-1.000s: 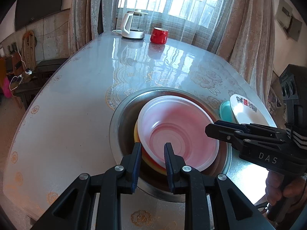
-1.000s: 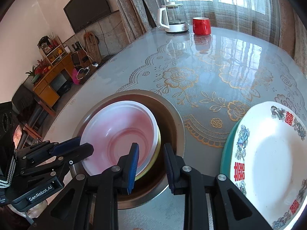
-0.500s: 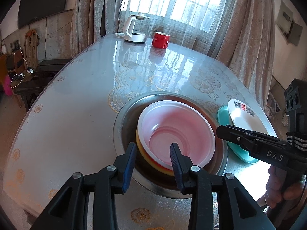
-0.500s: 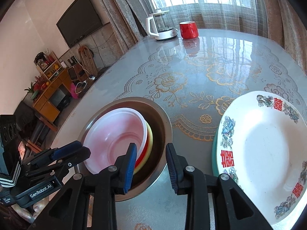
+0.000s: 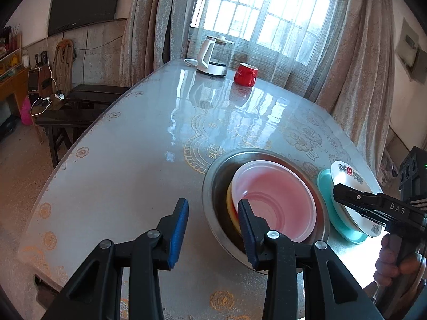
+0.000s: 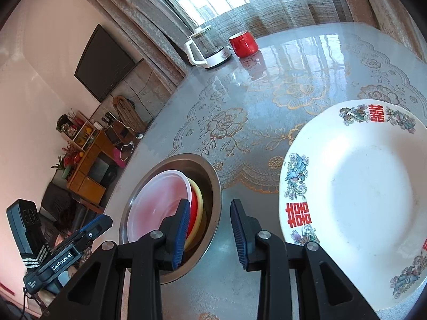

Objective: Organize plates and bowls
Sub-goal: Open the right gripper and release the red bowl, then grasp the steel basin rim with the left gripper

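A steel basin holds a pale pink bowl nested on a red bowl and a yellow one. To its right a white plate with red characters lies on a teal plate. My left gripper hovers open at the basin's near left rim, nothing between its fingers. Over the table strip between basin and white plate, my right gripper is also open and empty.
A white kettle and a red mug stand at the table's far end by the curtained window. Dark wooden benches sit off the table's left edge. A hand grips the right tool.
The left jaws have spread wider and that gripper has pulled back and leftwards, off the bowls. The right gripper has rolled and shifted toward the white plate.
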A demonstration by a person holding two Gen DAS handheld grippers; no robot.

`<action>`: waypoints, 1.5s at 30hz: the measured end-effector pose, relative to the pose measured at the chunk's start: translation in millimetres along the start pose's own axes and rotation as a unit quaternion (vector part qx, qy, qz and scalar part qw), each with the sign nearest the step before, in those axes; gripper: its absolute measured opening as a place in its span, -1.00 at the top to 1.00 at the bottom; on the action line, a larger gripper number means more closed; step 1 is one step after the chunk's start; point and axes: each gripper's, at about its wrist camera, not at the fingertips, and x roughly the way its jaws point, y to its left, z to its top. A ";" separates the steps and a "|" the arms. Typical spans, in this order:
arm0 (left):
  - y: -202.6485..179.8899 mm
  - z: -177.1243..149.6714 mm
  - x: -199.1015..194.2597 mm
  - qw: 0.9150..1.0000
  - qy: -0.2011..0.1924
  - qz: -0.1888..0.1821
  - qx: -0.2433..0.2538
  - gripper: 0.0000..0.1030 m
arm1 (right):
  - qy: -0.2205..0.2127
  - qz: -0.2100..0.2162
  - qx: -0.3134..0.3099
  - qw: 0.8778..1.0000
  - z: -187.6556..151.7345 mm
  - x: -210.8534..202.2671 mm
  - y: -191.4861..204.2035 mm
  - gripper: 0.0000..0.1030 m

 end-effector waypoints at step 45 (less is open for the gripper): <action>5.4 -3.6 53.3 0.999 0.038 -0.008 0.012 0.34 | 0.060 -0.062 -0.103 0.991 -1.8 37.4 22.7 0.44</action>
